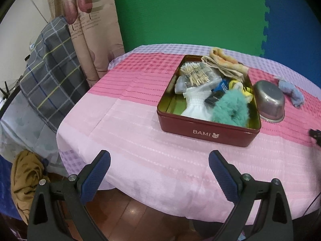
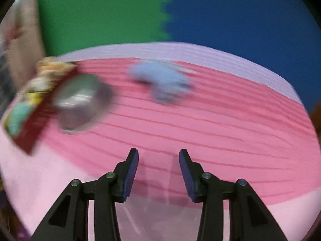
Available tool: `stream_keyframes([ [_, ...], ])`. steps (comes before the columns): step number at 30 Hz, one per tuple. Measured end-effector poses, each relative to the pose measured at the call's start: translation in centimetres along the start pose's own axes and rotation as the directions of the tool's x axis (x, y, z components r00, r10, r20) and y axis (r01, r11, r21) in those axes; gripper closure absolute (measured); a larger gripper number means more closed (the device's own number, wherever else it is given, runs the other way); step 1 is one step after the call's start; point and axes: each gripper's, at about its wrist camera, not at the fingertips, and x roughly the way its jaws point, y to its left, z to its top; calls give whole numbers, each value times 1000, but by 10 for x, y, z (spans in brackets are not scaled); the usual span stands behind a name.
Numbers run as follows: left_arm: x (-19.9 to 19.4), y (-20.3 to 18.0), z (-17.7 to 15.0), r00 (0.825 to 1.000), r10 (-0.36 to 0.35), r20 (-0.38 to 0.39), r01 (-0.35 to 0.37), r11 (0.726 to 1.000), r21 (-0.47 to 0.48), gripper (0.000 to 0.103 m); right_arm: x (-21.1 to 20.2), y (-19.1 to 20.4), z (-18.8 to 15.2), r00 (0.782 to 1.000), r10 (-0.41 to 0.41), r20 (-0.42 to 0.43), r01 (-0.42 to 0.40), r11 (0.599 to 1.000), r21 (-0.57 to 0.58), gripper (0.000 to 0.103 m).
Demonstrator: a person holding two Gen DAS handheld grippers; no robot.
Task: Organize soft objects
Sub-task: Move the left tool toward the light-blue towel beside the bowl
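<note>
Green and blue foam mats stand behind a table (image 1: 140, 140) with a pink cloth. A blue soft cloth (image 2: 162, 82) lies beside a steel bowl (image 1: 269, 104), right of a red "BAMI" tin (image 1: 208, 131) holding soft things. Both the left claw (image 1: 159, 172) and right claw (image 2: 158, 172) are released and hold nothing.

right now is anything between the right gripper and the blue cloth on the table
Nothing visible. The right gripper has open jaws over bare tablecloth, and the blue cloth lies straight ahead. The steel bowl sits off to the left, clear of that line.
</note>
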Motion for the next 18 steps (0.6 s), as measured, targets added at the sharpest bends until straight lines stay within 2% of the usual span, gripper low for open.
stream_keyframes([
  [4, 2, -9, -3, 1000, 25, 1, -25, 999, 33, 6, 2, -68, -6, 988, -152, -2, 152, 986, 71, 54],
  [6, 3, -14, -5, 999, 34, 2, -34, 998, 55, 5, 3, -93, -7, 978, -211, -4, 210, 973, 95, 47],
  [7, 4, -17, -6, 999, 42, 3, -42, 997, 71, 5, 5, -106, -8, 974, -225, 1, 223, 968, 112, 39],
  [8, 4, -21, -7, 999, 48, 5, -49, 995, 88, 5, 7, -120, -8, 976, -216, -5, 215, 966, 147, 34],
  [9, 5, -25, -8, 998, 55, 8, -55, 993, 106, 5, 8, -134, -9, 982, -187, -12, 185, 962, 202, 33],
  [11, 4, -34, -12, 998, 62, 16, -64, 988, 144, 5, 8, -144, -9, 984, -179, -12, 176, 952, 252, 33],
  [14, 1, -46, -15, 997, 69, 37, -74, 979, 190, 5, 9, -140, -10, 978, -207, -20, 206, 952, 226, 33],
  [18, -4, -66, -23, 996, 69, 53, -80, 962, 262, 5, 7, -144, -12, 982, -190, -15, 188, 951, 244, 32],
])
